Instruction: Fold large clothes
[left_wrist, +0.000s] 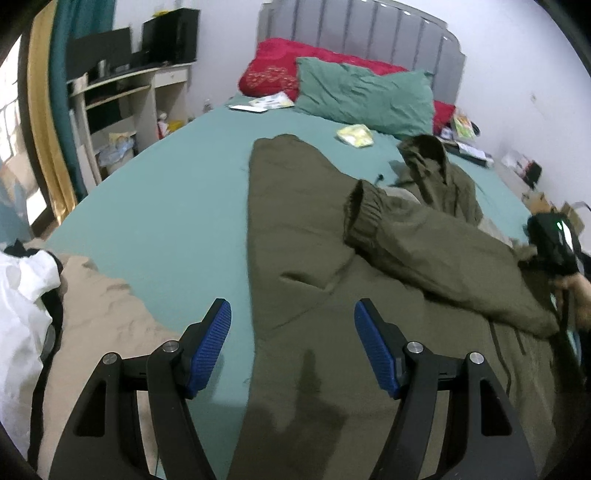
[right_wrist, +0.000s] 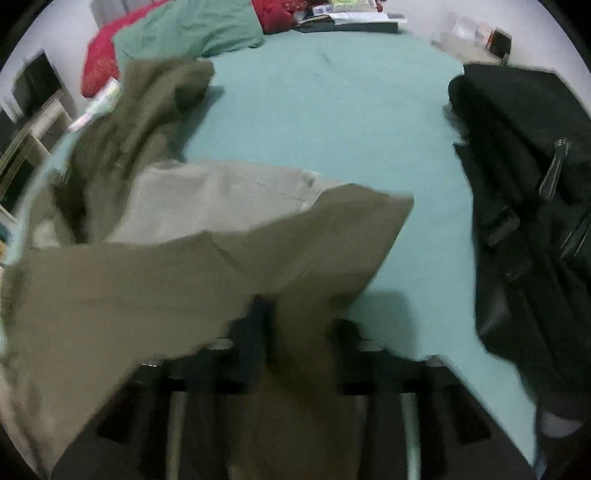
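The left gripper (left_wrist: 292, 325) hovered over the olive jacket (left_wrist: 317, 266) on the bed (left_wrist: 166, 206), fingers spread. The right gripper (right_wrist: 301, 325) had its fingers pinching a fold of that jacket.

Bed (left_wrist: 177, 192) with teal sheet. Olive jacket (left_wrist: 303, 258) spread across middle, one sleeve folded over the body. Teal pillow (left_wrist: 365, 99) and red blanket (left_wrist: 273, 66) at headboard end. Tan cloth (left_wrist: 103, 317) and white cloth (left_wrist: 22, 295) near left corner. Black garment (right_wrist: 524, 184) along right edge.
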